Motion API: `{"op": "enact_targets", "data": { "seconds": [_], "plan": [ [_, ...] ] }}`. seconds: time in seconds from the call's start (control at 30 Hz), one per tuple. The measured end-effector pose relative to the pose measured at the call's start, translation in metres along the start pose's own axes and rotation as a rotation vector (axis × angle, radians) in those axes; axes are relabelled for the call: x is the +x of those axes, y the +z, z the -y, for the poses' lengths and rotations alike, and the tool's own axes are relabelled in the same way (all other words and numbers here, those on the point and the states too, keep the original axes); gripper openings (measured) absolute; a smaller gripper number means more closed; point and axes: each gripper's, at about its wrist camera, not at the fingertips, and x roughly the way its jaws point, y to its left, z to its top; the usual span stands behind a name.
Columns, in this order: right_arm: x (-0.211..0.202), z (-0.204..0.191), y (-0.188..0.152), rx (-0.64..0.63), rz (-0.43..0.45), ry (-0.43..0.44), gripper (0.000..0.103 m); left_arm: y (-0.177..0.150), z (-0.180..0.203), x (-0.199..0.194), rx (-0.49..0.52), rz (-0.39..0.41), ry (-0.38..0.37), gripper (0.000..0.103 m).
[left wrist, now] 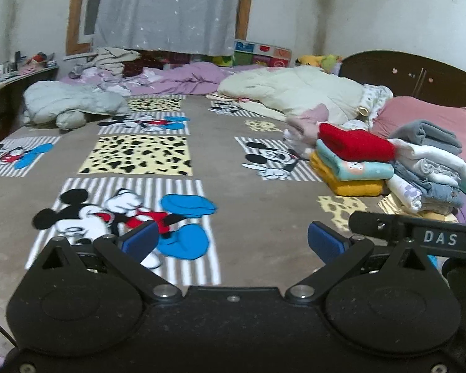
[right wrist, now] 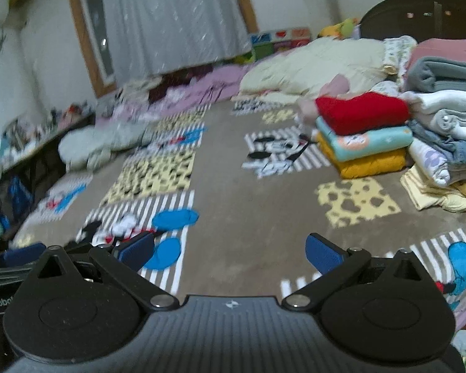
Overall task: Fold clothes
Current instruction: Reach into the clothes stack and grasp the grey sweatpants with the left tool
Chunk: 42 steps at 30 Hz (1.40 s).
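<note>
My left gripper (left wrist: 233,242) is open over the cartoon-print bed sheet (left wrist: 258,205), with nothing between its blue pads. My right gripper (right wrist: 230,251) is open too, also empty above the sheet (right wrist: 248,211); part of its black body (left wrist: 419,233) shows at the right in the left wrist view. Folded clothes stand in two stacks at the right: a red top (left wrist: 354,143) on a teal piece and a yellow one (left wrist: 351,183), and beside it a taller pile (left wrist: 431,168) of grey, white and denim. The right wrist view shows the red top (right wrist: 363,112) and the taller pile (right wrist: 447,130). Unfolded clothes (left wrist: 115,59) lie heaped at the far side.
A cream quilt (left wrist: 295,90) and a purple blanket (left wrist: 189,77) lie across the far side of the bed. A grey-green padded jacket (left wrist: 68,102) is at the far left. A pink pillow (left wrist: 431,115) leans on the dark headboard (left wrist: 397,71). A cluttered shelf (left wrist: 18,68) runs along the left.
</note>
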Motion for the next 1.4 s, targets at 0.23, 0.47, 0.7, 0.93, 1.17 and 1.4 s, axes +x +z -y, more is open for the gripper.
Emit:
{"op": "enact_targets", "data": {
  "seconds": [0.23,0.47,0.7,0.93,1.17,1.4],
  "plan": [
    [0.019,0.076,0.017,0.111,0.149,-0.055,0.103,0.034,0.042,0.045,0.008,-0.035,-0.108,0.102],
    [0.061,0.166,0.016,0.233,0.282,-0.097,0.103,0.083,0.109,0.086,0.003,-0.006,-0.282,0.101],
    [0.113,0.227,-0.022,0.235,0.296,-0.145,0.103,0.12,0.196,0.129,0.072,0.041,-0.421,0.101],
    [0.118,0.265,-0.021,0.35,0.357,-0.229,0.103,0.134,0.287,0.184,0.225,0.013,-0.454,0.102],
    [0.125,0.283,-0.021,0.432,0.37,-0.248,0.103,0.153,0.332,0.23,0.192,0.055,-0.476,0.085],
    [0.136,0.281,-0.021,0.458,0.333,-0.22,0.103,0.171,0.367,0.274,0.182,0.024,-0.506,0.061]
  ]
}}
